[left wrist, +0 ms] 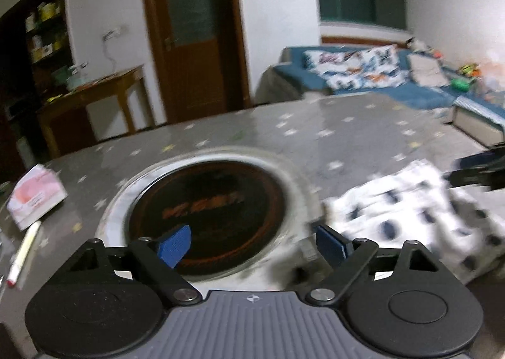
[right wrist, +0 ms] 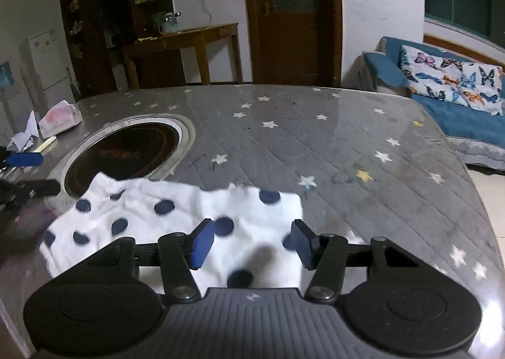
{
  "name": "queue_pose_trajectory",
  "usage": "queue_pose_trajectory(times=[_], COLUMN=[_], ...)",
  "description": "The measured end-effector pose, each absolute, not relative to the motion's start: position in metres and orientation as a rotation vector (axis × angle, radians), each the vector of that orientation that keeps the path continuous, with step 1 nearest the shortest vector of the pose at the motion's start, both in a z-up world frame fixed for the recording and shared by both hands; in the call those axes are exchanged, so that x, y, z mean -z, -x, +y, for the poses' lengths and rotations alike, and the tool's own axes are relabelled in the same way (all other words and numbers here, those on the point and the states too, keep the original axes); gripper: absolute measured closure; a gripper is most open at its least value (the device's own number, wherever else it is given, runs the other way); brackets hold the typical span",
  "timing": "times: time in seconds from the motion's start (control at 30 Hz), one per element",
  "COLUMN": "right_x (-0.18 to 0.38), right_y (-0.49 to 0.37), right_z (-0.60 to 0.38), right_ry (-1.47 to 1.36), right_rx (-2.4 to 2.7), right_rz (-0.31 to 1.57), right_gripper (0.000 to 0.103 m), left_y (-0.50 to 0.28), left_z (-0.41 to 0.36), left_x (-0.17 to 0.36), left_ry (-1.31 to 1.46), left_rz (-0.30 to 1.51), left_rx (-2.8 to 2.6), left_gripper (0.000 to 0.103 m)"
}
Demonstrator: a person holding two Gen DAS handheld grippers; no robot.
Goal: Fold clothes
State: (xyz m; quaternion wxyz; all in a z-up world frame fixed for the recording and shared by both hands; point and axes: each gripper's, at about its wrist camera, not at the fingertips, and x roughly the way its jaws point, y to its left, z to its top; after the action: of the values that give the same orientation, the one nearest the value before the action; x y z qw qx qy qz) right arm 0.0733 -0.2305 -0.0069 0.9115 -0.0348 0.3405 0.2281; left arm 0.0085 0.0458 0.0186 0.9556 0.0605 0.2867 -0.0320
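A white garment with dark blue dots [right wrist: 176, 220] lies folded on the grey star-patterned table [right wrist: 315, 144]. In the left wrist view it [left wrist: 410, 213] lies to the right, blurred. My right gripper [right wrist: 251, 242] is open and empty, just above the garment's near right part. My left gripper [left wrist: 252, 245] is open and empty, over the round cooktop [left wrist: 205, 210], left of the garment. The right gripper's tip [left wrist: 473, 169] shows at the right edge of the left wrist view. The left gripper's blue finger [right wrist: 25, 159] shows at the left edge of the right wrist view.
A round black cooktop [right wrist: 123, 153] with a metal rim is set into the table. A tissue pack [left wrist: 34, 194], a pen [left wrist: 22, 254] and crumpled paper [right wrist: 23, 134] lie at the left. A blue sofa [right wrist: 457, 106], a wooden side table [right wrist: 189, 43] and a door stand beyond.
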Motion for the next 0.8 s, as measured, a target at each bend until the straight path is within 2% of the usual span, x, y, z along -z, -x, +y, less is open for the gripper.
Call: queue_pose_trajectory(times=[0.17, 0.4, 0.8], right_x=[0.015, 0.035, 0.011], right_y=[-0.097, -0.116, -0.076], right_z=[-0.216, -0.208, -0.195], right_ry=[0.086, 0.077, 0.148], right_rx=[-0.477, -0.457, -0.556], right_rz=[0.730, 0.770, 0.702], right_gripper=[0.054, 0.055, 0.055], left_y=[-0.014, -0.026, -0.017], left_z=[0.024, 0.016, 0.027], left_x=[-0.021, 0.008, 0.005], left_ry=[-0.134, -0.135, -0.090], left_rz=[0.569, 0.659, 0.661], left_rx=[0.126, 0.139, 0.147], left_gripper=[0.026, 0.050, 0.049])
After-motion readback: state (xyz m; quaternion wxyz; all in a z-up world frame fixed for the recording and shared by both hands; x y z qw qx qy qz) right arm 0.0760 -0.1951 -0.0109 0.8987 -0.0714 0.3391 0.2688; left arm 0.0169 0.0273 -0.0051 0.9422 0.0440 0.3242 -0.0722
